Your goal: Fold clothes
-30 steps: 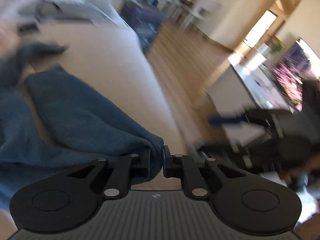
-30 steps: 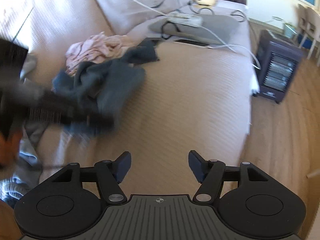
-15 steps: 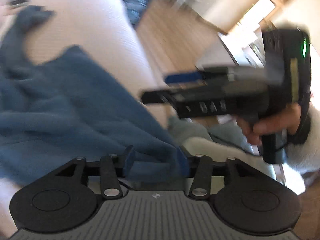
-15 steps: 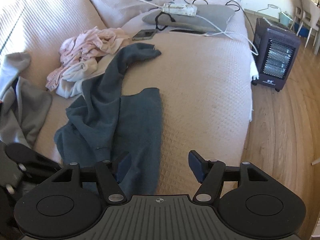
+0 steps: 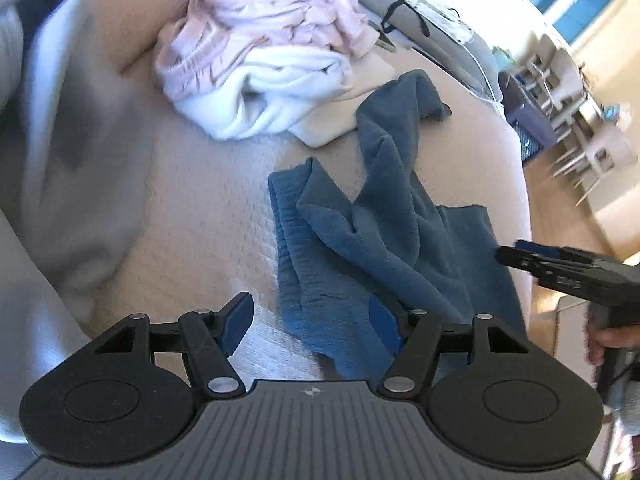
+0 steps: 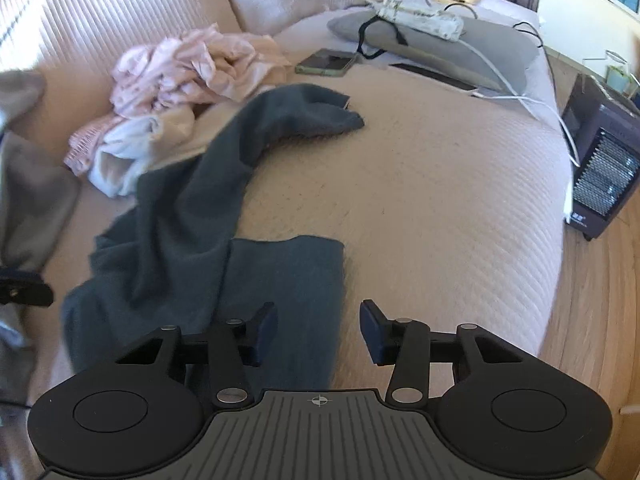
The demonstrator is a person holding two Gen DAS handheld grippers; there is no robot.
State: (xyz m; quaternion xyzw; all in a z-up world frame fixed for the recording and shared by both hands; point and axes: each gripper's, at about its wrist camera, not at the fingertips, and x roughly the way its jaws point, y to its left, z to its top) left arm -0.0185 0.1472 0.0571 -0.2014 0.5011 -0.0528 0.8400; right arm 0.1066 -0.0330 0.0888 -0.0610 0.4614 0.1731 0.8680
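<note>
The left gripper [image 5: 312,322] hovers over the blue garment [image 5: 384,240] crumpled on the bed [image 5: 192,200] — jaws opening, pinching nothing. The right gripper [image 6: 318,330] — jaws closing, cloth edge between them, pads untouched — hangs over its near corner.

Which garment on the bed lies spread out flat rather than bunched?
The dark blue garment, beside the crumpled pink-and-white pile and grey clothing.

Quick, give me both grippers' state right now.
Left gripper: jaws opening, pressing on nothing; the blue garment lies below them.
Right gripper: jaws closing, not yet gripping the garment's edge.
</note>
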